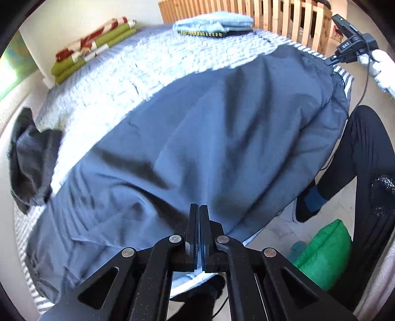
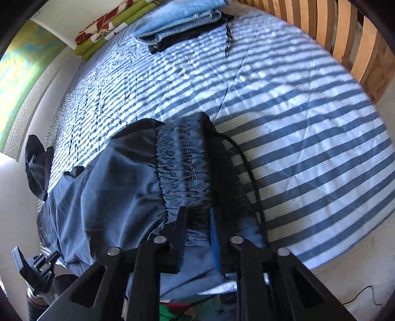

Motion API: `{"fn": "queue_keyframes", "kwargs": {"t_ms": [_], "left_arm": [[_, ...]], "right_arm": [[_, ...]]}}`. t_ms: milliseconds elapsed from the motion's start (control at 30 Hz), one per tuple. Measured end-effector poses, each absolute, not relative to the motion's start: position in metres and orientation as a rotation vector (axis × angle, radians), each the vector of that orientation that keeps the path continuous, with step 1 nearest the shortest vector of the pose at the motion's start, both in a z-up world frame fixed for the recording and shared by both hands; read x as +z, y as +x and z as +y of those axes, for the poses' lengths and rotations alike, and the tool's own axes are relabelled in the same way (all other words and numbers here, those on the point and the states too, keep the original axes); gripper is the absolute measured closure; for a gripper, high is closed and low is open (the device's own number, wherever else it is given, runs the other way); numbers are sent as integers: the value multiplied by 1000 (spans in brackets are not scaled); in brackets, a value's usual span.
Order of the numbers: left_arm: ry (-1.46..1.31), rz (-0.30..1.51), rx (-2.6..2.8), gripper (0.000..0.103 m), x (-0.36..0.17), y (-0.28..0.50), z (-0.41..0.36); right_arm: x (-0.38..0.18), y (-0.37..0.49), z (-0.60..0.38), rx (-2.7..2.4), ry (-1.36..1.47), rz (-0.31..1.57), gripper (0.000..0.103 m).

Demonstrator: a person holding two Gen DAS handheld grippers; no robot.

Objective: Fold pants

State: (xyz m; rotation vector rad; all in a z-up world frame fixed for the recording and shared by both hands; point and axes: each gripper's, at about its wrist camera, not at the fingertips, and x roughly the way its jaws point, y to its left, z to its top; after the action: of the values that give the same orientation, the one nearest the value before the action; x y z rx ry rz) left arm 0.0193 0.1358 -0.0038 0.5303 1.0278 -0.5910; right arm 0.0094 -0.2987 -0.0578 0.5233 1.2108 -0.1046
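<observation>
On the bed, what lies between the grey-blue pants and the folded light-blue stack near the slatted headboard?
Only bare striped bedspread: nothing rests between the pants and the folded stack. The right wrist view shows it best.

Daylight is entering from ten o'clock, glaring on the striped bedspread (image 2: 308,128); fisheye edges are bending and vignetting; motion blur is softening both views.
</observation>
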Motion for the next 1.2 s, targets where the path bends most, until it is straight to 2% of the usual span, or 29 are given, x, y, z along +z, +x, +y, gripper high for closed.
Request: {"fn": "queue_keyframes", "kwargs": {"t_ms": [167, 333, 433, 533, 567, 600, 667, 867, 967, 1000, 1033, 1067, 1100, 1133, 1167, 1200], "left_arm": [[473, 1022, -602, 103, 10, 16, 147], [522, 1060, -629, 103, -6, 1, 139], [540, 1045, -628, 100, -6, -2, 131], [546, 1017, -668, 87, -1, -2, 117], [553, 1007, -681, 86, 0, -1, 110], [559, 1002, -701, 86, -1, -1, 101], [581, 989, -767, 86, -4, -3, 80], [703, 966, -874, 85, -24, -11, 28], [756, 960, -851, 86, -35, -5, 12], [740, 967, -864, 91, -35, -1, 10], [727, 971, -874, 102, -34, 0, 9], [721, 967, -875, 103, -31, 1, 8], [716, 952, -877, 103, -27, 0, 8], [709, 947, -885, 103, -23, -1, 9], [693, 945, -895, 103, -18, -2, 10], [669, 942, -908, 103, -11, -4, 15]], "right_arm": [[-12, -32, -315, -125, 479, 1136, 98], [-59, -42, -318, -188, 481, 1258, 98], [-77, -33, -309, -196, 395, 1327, 93], [-55, -19, -304, -194, 346, 1270, 92], [-47, -14, -300, -183, 311, 1250, 86], [-41, -8, -294, -167, 265, 1240, 75], [-40, -2, -286, -157, 208, 1238, 65], [-74, 12, -274, -144, 176, 1330, 64], [-79, 11, -280, -144, 218, 1332, 63], [-79, 13, -281, -142, 226, 1331, 63], [-79, 13, -281, -142, 227, 1334, 63], [-80, 13, -281, -143, 226, 1338, 63], [-78, 13, -279, -145, 221, 1337, 70], [-77, 14, -278, -149, 208, 1336, 78], [-76, 15, -278, -157, 197, 1339, 98], [-73, 15, -278, -168, 194, 1333, 102]]}}
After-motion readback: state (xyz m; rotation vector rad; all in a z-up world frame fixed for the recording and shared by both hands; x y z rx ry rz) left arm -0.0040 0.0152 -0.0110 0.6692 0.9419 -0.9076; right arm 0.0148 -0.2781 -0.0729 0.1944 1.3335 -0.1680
